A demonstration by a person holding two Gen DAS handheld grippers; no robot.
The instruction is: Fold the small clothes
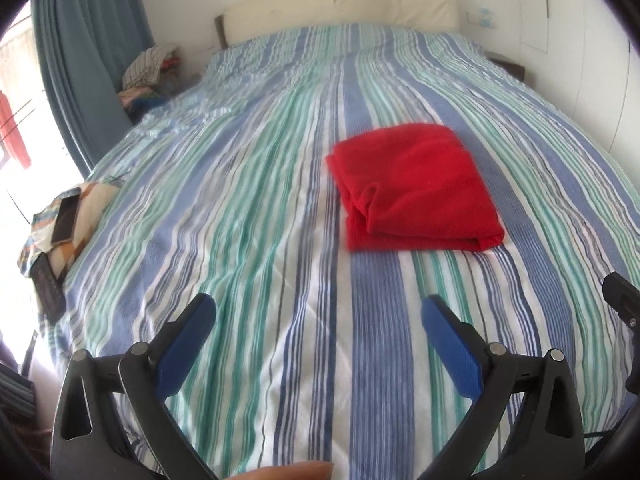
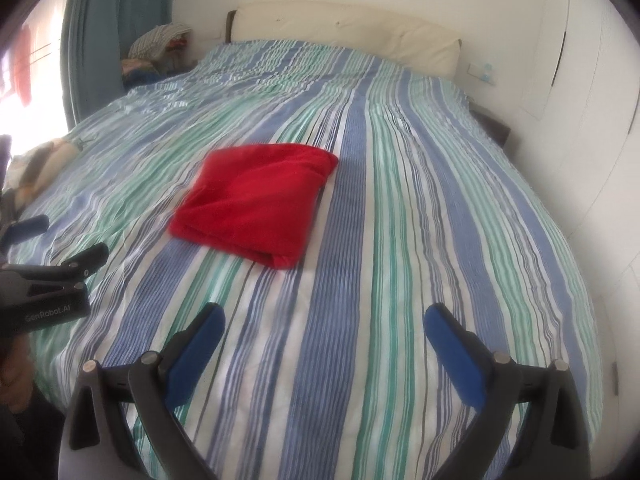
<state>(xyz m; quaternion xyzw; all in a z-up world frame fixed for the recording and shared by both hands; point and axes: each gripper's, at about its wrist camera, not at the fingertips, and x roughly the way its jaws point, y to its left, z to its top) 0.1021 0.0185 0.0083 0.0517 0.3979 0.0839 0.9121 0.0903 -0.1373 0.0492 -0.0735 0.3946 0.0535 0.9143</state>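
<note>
Ahead of our left tool [image 1: 318, 312] and right tool [image 2: 324, 322], both spread wide and empty, we see the folded red garment [image 1: 414, 188] lying well apart on the bed [image 1: 240, 200].

Bright red folded cloth [image 1: 416, 188] on a bedspread [image 1: 248, 208] striped blue, green and white. Cream headboard [image 1: 340, 8], dusty blue curtain [image 1: 84, 40], and blue pads [image 1: 180, 352] on the black hand-held gripper [image 1: 320, 312].

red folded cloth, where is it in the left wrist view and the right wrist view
Left wrist view: the red folded cloth lies right of centre on the striped bedspread.
Right wrist view: it lies left of centre.
Shared landmark: the cream headboard at the far end of the bed.
</note>
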